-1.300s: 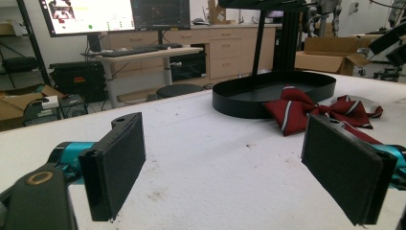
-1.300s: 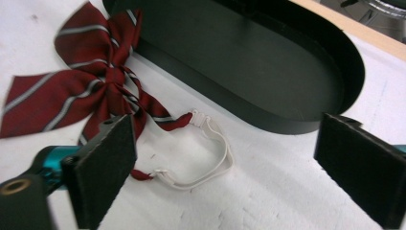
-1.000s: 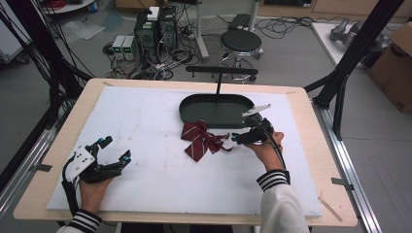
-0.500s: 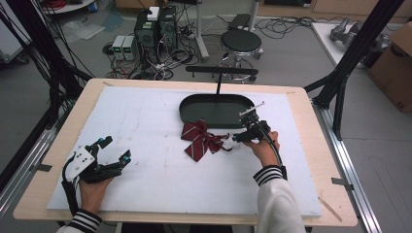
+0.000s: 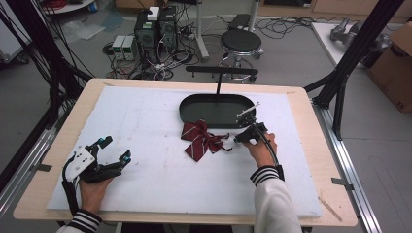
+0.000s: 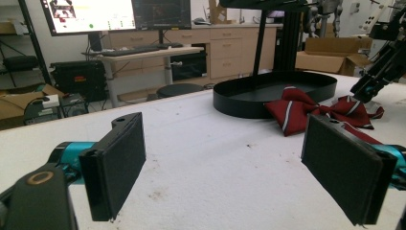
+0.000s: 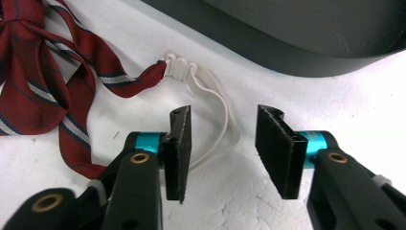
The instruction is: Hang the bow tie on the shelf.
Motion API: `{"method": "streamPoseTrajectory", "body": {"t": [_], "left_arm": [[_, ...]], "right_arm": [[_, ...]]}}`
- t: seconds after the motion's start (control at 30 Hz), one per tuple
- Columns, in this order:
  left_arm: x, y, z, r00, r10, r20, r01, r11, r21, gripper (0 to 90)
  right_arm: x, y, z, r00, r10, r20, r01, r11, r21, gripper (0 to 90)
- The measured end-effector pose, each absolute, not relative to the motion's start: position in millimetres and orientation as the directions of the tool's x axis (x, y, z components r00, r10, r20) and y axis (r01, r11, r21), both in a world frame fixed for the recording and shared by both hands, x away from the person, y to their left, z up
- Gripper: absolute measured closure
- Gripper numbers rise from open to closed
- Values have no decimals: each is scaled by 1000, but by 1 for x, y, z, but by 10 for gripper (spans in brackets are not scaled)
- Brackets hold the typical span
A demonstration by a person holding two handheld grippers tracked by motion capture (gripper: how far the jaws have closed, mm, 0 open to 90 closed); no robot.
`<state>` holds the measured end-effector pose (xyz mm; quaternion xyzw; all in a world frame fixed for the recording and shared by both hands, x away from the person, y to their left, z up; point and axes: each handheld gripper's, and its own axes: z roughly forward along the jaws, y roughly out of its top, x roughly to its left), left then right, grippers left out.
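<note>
The bow tie [image 7: 43, 86] is woven striped cloth with a smooth white elastic loop [image 7: 213, 120]. Tray [image 5: 218, 109] looks like matt black plastic. The table [image 5: 311, 160] is pale wood under a rough, grainy white foam sheet [image 5: 145, 126].

The tray [image 5: 217, 109] sits on the counter [image 5: 145, 121] toward its far edge, right of centre. The bow tie [image 5: 200, 140] lies just in front of it, its elastic loop [image 7: 215, 108] trailing toward the right edge between the right gripper's [image 7: 222, 139] jaws. The left gripper [image 5: 112, 156] rests near the front left corner, well apart.
</note>
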<state>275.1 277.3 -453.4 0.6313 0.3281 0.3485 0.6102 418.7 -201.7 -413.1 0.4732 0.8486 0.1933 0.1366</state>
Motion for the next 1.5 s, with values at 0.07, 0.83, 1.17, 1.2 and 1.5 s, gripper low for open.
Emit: {"method": "streamPoseTrajectory", "body": {"t": [0.07, 0.83, 1.17, 1.2, 1.5], "left_arm": [[275, 277, -453, 541, 840, 40, -11, -40, 999, 156], [275, 278, -453, 539, 841, 39, -10, -39, 999, 156], [275, 278, -453, 539, 841, 39, -10, -39, 999, 156], [275, 278, -453, 539, 841, 39, -10, -39, 999, 156], [275, 277, -453, 540, 841, 38, -10, -39, 999, 156]], "right_arm": [[418, -201, -413, -517, 855, -50, 751, 481, 453, 588], [415, -184, -415, -543, 828, -136, 740, 549, 389, 868], [412, -186, -407, -537, 835, -118, 723, 528, 445, 871], [411, -187, -405, -541, 833, -118, 716, 529, 455, 871], [398, -187, -383, -557, 824, -106, 625, 499, 600, 872]]}}
